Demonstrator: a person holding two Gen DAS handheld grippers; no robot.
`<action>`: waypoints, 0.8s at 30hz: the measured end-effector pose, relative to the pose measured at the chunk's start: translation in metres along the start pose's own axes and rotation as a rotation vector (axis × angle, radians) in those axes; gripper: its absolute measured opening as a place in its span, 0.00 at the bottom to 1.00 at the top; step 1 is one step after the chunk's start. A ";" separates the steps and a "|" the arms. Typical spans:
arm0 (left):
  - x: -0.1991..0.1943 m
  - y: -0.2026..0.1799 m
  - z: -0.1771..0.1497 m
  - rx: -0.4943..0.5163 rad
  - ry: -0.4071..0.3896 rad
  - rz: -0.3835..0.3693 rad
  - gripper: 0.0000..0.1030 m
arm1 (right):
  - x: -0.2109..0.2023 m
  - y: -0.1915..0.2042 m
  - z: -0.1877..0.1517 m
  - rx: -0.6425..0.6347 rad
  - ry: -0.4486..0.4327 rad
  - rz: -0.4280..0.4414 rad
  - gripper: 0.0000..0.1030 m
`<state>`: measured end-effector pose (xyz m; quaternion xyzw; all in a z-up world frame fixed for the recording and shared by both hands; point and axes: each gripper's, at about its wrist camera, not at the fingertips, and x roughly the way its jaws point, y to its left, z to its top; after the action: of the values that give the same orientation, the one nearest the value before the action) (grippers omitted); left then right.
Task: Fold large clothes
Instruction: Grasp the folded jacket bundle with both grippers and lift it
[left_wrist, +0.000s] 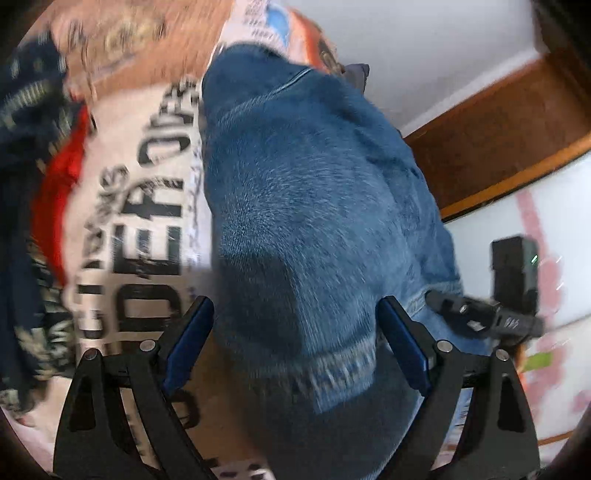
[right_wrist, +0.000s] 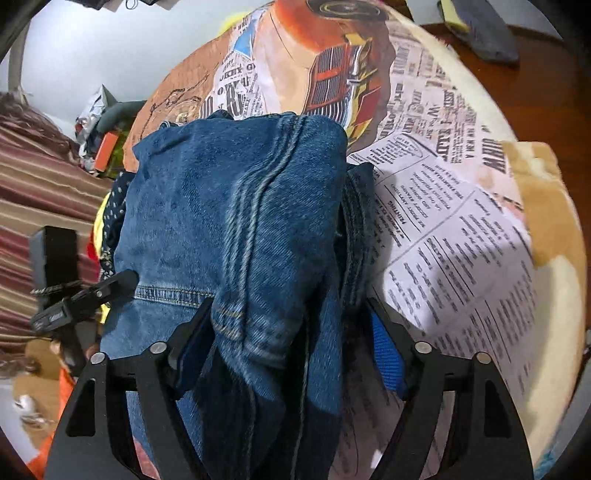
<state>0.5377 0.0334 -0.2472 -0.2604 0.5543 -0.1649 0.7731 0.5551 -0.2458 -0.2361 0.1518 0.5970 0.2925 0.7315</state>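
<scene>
A pair of blue denim jeans (left_wrist: 295, 192) lies folded on a newspaper-print bedsheet (left_wrist: 147, 177). My left gripper (left_wrist: 295, 325) is wide open, its jaws on either side of a hemmed end of the jeans without clamping it. The right gripper shows at the right of this view (left_wrist: 480, 317). In the right wrist view the jeans (right_wrist: 229, 206) fill the middle, seam running away from me. My right gripper (right_wrist: 288, 332) is open, with a bunched denim fold lying between its jaws. The left gripper shows at the left (right_wrist: 85, 295).
A pile of dark patterned and red clothes (left_wrist: 44, 155) lies at the left. A wooden bed frame (left_wrist: 498, 147) runs at the right. A striped blanket (right_wrist: 37, 192) and small clutter (right_wrist: 99, 133) lie left of the sheet (right_wrist: 443, 206).
</scene>
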 end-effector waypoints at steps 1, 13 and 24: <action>0.004 0.004 0.002 -0.025 0.012 -0.027 0.88 | 0.002 0.001 0.000 -0.006 0.007 0.014 0.75; 0.016 -0.004 0.013 -0.026 0.021 -0.069 0.74 | 0.011 0.007 0.007 0.005 -0.010 0.068 0.76; -0.038 -0.064 0.001 0.189 -0.089 0.029 0.41 | -0.016 0.045 0.006 -0.077 -0.095 0.002 0.28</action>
<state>0.5281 0.0026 -0.1801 -0.1853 0.5052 -0.1938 0.8203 0.5479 -0.2194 -0.1959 0.1379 0.5498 0.3081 0.7641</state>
